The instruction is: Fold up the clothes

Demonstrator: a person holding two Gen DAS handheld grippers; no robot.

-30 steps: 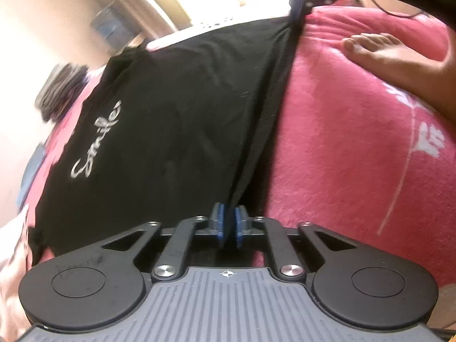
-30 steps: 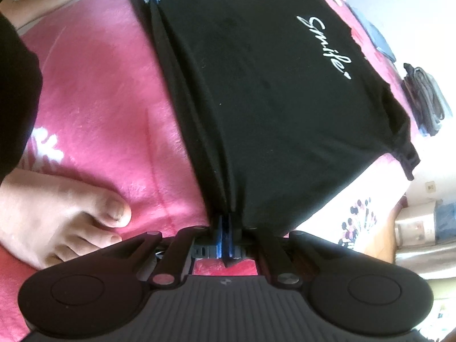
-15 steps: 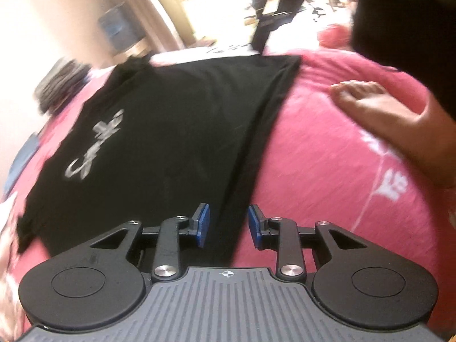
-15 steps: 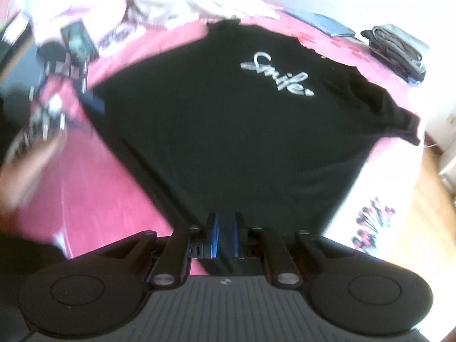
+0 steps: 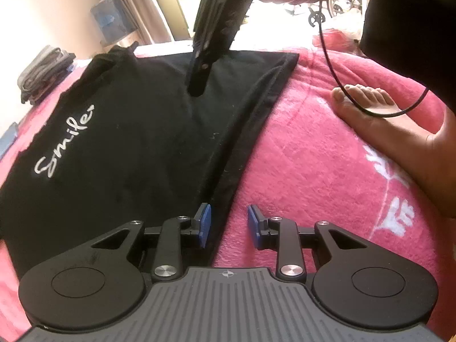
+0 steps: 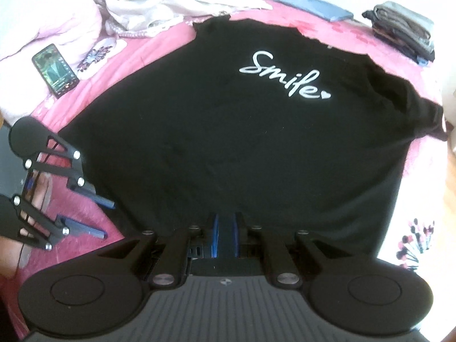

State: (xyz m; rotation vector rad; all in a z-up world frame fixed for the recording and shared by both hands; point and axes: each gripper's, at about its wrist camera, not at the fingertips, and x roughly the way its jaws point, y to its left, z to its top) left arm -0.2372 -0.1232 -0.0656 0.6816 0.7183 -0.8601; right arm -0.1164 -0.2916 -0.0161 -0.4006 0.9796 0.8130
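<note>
A black T-shirt (image 5: 136, 142) with white "Smile" lettering (image 6: 285, 77) lies spread flat on the pink blanket (image 5: 313, 156). My left gripper (image 5: 229, 225) is open just above the shirt's near hem corner. One blue pad is over the black edge, the other over the blanket, and nothing is pinched. The right wrist view shows it (image 6: 99, 218) open at the shirt's left corner. My right gripper (image 6: 225, 235) hangs over the middle of the hem, its pads a narrow gap apart with only dark cloth showing behind them. In the left wrist view it (image 5: 196, 91) points down over the shirt.
A person's bare foot (image 5: 367, 108) rests on the blanket right of the shirt, with a black cable (image 5: 336, 85) looping over it. A phone (image 6: 55, 69) lies at the left, a crumpled white cloth (image 6: 171, 0) behind the collar, and folded clothes (image 6: 404, 28) at the far right.
My left gripper opened and let go of the hem. The right gripper left the far corner, slid along the hem and rolled to face the shirt. The shirt settled flat.
</note>
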